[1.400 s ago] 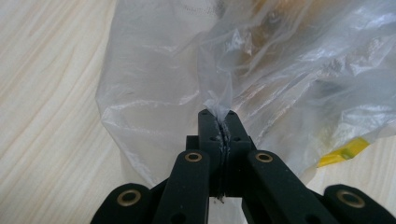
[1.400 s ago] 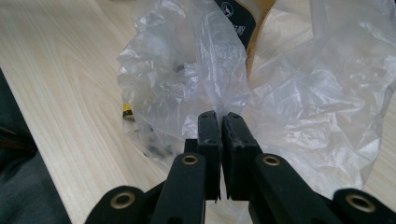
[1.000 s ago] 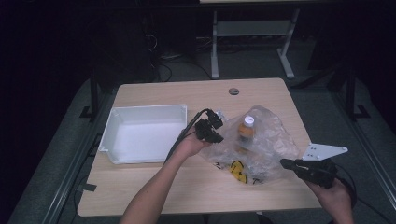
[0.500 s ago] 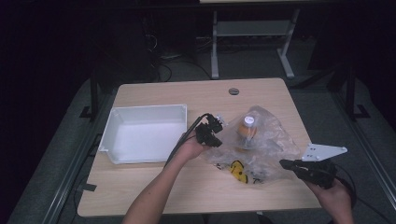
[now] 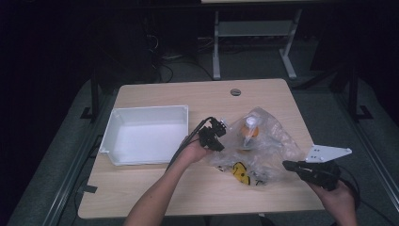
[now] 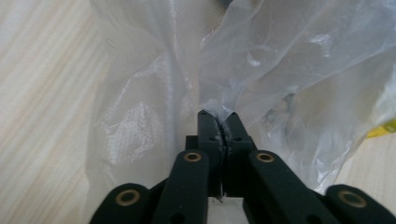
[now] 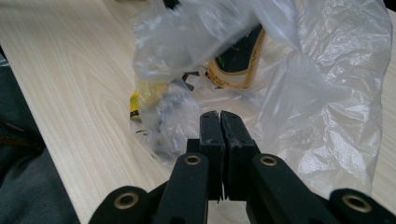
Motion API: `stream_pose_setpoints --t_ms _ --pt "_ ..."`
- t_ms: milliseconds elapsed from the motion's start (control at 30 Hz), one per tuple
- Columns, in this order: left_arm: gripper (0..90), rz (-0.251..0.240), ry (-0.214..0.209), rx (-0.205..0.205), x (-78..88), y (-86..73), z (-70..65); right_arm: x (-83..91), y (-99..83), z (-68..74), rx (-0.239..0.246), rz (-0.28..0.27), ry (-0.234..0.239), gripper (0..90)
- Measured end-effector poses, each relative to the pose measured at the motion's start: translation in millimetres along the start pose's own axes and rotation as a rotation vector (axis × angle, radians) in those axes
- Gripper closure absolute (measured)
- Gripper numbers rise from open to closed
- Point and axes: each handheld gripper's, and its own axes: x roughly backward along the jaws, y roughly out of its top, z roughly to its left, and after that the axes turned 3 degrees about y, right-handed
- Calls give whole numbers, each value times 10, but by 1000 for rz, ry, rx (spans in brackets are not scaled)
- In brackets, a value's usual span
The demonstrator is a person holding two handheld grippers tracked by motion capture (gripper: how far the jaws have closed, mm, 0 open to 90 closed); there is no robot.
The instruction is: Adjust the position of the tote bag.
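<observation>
A crumpled clear plastic bag point(image 5: 270, 146) lies right of the table's centre. Inside it stands an orange bottle with a white cap point(image 5: 249, 129), and a yellow-and-black item point(image 5: 241, 172) lies near the bag's front. My left gripper point(image 5: 217, 134) is at the bag's left edge. In the left gripper view this gripper point(image 6: 218, 116) is shut on a fold of the bag point(image 6: 280, 56). My right gripper point(image 5: 288, 165) sits by the bag's right front edge. Its jaws point(image 7: 219, 115) are shut with nothing between them, and the bag point(image 7: 327, 93) lies just ahead.
An empty white tray point(image 5: 115, 127) sits on the left of the wooden table point(image 5: 155, 188). A round cable hole point(image 5: 235, 92) is at the table's far edge. Dark floor and a desk frame lie beyond.
My left gripper has shifted slightly toward the near side with the bag's edge held in it. The right gripper has stayed in place.
</observation>
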Motion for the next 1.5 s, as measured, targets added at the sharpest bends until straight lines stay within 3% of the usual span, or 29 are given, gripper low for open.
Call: stream_pose_setpoints --t_ms 67,167,333,500,800,1167,1300,1500 --pt "744 -27 -2 14 66 -1 -3 5 -3 3 1 0 -1 872" --pt "599 -55 -2 -11 194 3 -17 5 -6 -1 3 0 -6 867" --pt "494 -98 -13 -36 427 0 -58 12 -5 1 -1 -6 -8 860" --pt "462 -123 -6 -70 640 11 -76 27 -10 0 -4 -9 -15 854" --pt "441 -177 -6 -91 811 146 -172 71 -52 -36 -24 -25 -20 814" --pt "399 -231 -32 -138 848 411 -344 122 -112 -100 -68 -51 -27 692" --pt "383 -232 -32 -165 829 493 -400 139 -126 -120 -83 -62 -31 640" --pt "381 -230 -25 -168 803 579 -435 143 -131 -141 -99 -77 -39 544"
